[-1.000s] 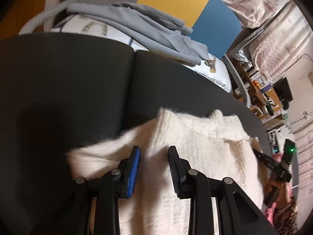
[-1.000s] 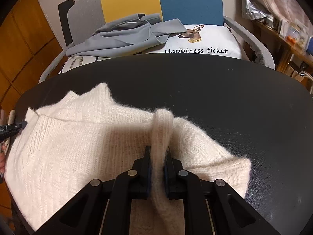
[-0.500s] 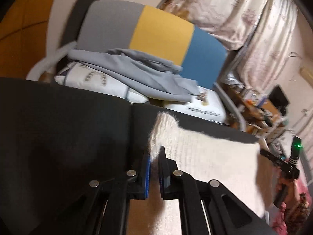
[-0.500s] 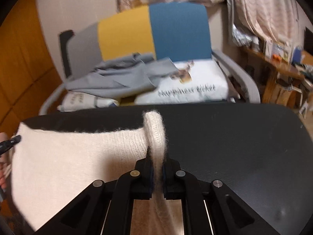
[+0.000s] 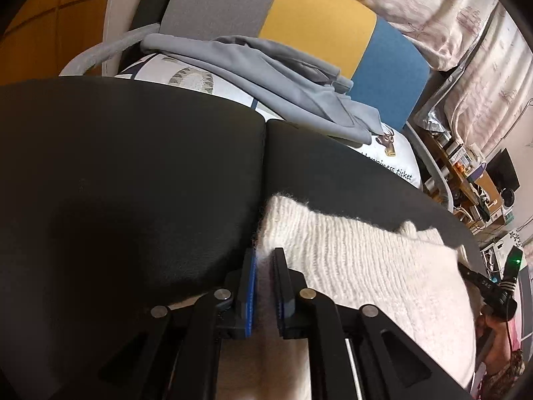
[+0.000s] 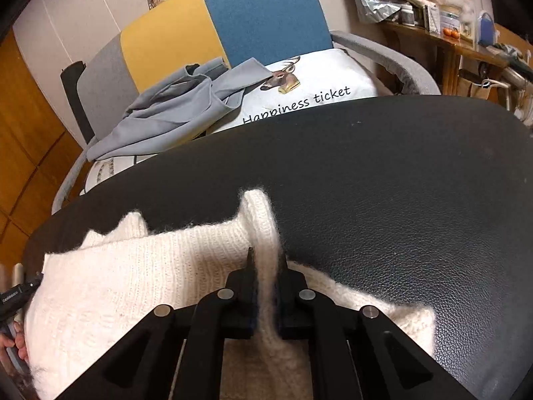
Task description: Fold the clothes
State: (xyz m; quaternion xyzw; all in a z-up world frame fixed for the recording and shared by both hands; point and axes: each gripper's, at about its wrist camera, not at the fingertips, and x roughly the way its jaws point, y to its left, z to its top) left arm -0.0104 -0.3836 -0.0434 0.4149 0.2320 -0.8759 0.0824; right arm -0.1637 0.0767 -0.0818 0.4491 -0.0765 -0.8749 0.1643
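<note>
A cream knitted sweater (image 5: 366,266) (image 6: 140,276) lies on a black leather table (image 5: 133,173) (image 6: 383,183). My left gripper (image 5: 265,256) is shut on the sweater's left edge, a ridge of knit pinched between its blue pads. My right gripper (image 6: 266,255) is shut on the sweater's right edge, where a fold of knit stands up between the fingers. The held edge is stretched between both grippers, low over the table. The other gripper shows at the far side of each view (image 5: 493,290) (image 6: 13,296).
Behind the table stands a chair (image 6: 216,33) with grey, yellow and blue panels. On its seat lie a grey garment (image 5: 266,66) (image 6: 173,106) and a white deer-print cushion (image 6: 316,80). A cluttered wooden shelf (image 6: 449,36) stands at the right. Curtains hang behind.
One second ago the left gripper was open over the sweater; it has shut on the edge. Both grippers lifted the edge, then brought it down lower over the table.
</note>
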